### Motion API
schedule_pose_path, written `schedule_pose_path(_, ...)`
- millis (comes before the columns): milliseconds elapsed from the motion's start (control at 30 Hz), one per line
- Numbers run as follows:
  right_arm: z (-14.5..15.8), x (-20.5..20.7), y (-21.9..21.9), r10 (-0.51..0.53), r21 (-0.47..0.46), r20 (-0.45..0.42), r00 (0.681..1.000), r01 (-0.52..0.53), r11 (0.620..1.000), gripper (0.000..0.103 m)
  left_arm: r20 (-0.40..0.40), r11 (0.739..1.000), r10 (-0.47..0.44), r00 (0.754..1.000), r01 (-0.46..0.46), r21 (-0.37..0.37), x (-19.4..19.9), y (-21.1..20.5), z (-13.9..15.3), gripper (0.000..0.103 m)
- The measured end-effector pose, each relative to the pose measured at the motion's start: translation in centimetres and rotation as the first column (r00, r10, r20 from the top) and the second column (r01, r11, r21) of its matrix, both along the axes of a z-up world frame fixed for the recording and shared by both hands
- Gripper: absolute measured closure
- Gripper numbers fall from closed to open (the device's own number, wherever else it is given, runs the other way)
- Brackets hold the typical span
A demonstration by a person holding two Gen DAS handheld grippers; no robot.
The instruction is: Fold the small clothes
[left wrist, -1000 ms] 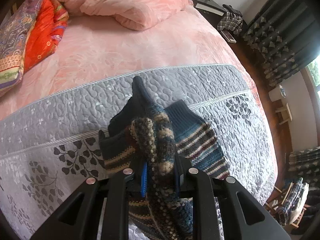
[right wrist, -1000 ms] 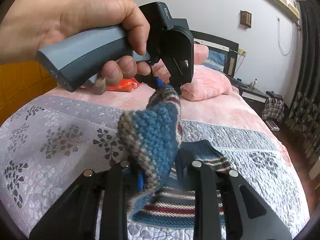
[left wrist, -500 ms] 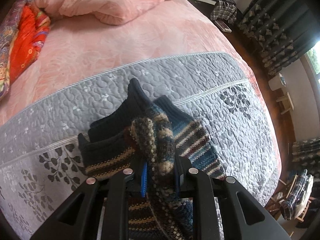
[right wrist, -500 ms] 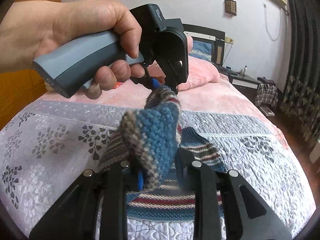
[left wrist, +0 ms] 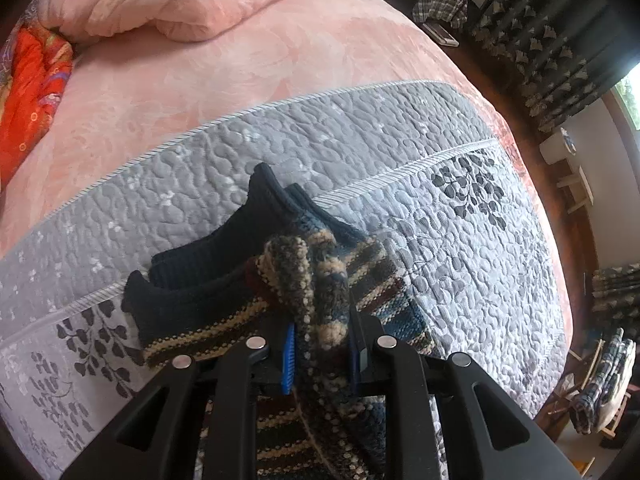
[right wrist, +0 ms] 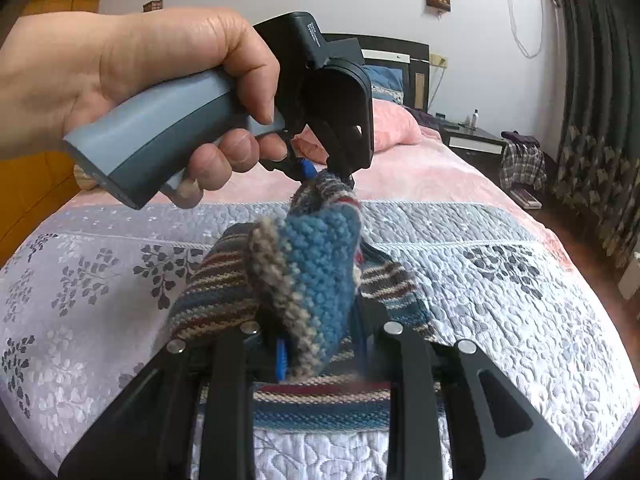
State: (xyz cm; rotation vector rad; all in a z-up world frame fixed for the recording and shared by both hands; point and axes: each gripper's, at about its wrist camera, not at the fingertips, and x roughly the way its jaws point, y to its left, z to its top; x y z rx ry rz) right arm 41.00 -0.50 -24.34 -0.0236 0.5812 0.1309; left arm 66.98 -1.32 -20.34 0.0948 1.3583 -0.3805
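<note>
We see a small knitted sweater (left wrist: 304,280), striped in blue, tan, dark red and navy, with dark ribbed cuffs. Its lower part lies flat on the bed's grey quilted cover (left wrist: 460,248), while one bunched fold of its knit (right wrist: 316,276) is lifted above it.

the left gripper (right wrist: 320,172) hangs above and ahead of the right one, its jaws pointing down and pinched on a bunch of knit fabric. a bare hand (right wrist: 132,80) wraps its grey handle, index finger over the top, the other fingers (right wrist: 236,152) curled under by the trigger. the right gripper (right wrist: 320,356) points forward, jaws closed on the same fabric.
</note>
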Motion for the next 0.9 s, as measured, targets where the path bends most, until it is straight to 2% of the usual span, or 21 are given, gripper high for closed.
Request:
schedule_pose_path(733,-3.7,1.0,-3.8,-0.037,0.019,-0.062,0.997,0.039,0.999,0.08,0.017,0.999,0.0,1.0,-0.001,0.049,0.3,-4.6,-4.9,0.083)
schedule_pose_path(833,-4.3,1.2,-4.9,-0.032,0.075,-0.092,0.995,0.039,0.996,0.08,0.02,0.998,0.01,1.0,-0.011,0.056,0.2,-5.0,-5.4,0.083)
schedule_pose_path(900,-4.7,1.6,-6.1,-0.014,0.157,-0.128,0.992,0.034,0.987,0.08,0.021,0.998,0.014,1.0,-0.015,0.061,0.2,-5.3,-5.8,0.083)
